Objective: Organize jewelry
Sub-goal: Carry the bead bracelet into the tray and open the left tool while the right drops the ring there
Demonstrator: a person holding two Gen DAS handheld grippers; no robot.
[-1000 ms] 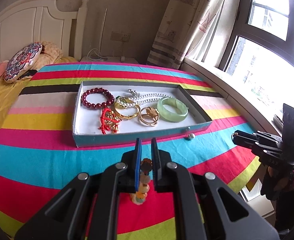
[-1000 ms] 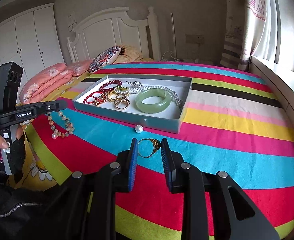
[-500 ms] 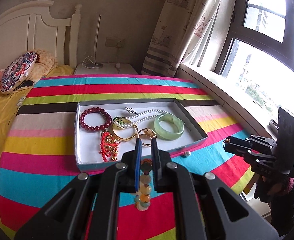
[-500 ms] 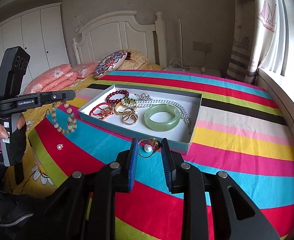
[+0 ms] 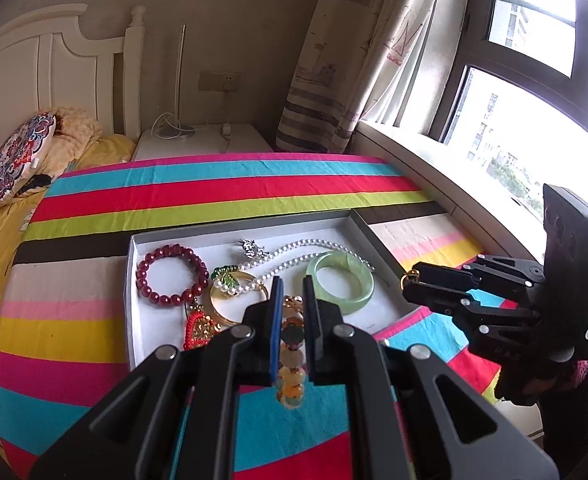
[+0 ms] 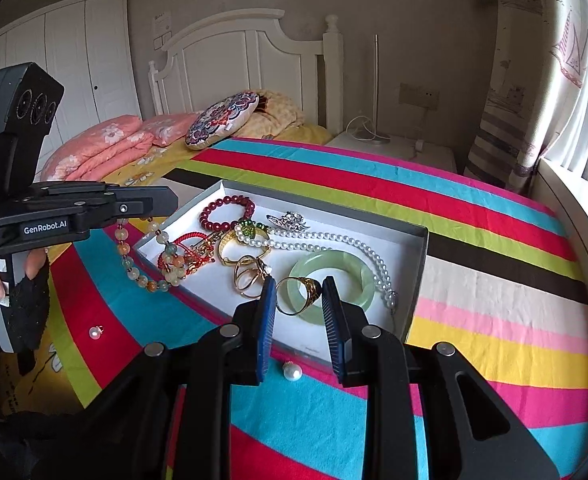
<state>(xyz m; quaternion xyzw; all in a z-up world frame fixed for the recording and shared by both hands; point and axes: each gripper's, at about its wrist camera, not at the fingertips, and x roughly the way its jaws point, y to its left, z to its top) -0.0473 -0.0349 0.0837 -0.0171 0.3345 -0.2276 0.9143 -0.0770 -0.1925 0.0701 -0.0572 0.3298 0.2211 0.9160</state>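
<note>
Left gripper (image 5: 292, 300) fingers clamped on a pastel bead bracelet (image 5: 291, 364) at lower centre, right gripper (image 6: 298, 300) fingers clamped on a gold ring (image 6: 298, 295), both above the white jewelry tray (image 6: 412, 276) at mid-frame.

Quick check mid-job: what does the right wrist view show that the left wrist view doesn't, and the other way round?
Only the right wrist view: two loose pearls on the striped cloth outside the tray, the whole loop of the multicolour bead bracelet, the gold ring between the right gripper pads.

Only the left wrist view: the window.

Both: the tray, red bead bracelet, jade bangle, pearl necklace. The left gripper grips the bead bracelet.
</note>
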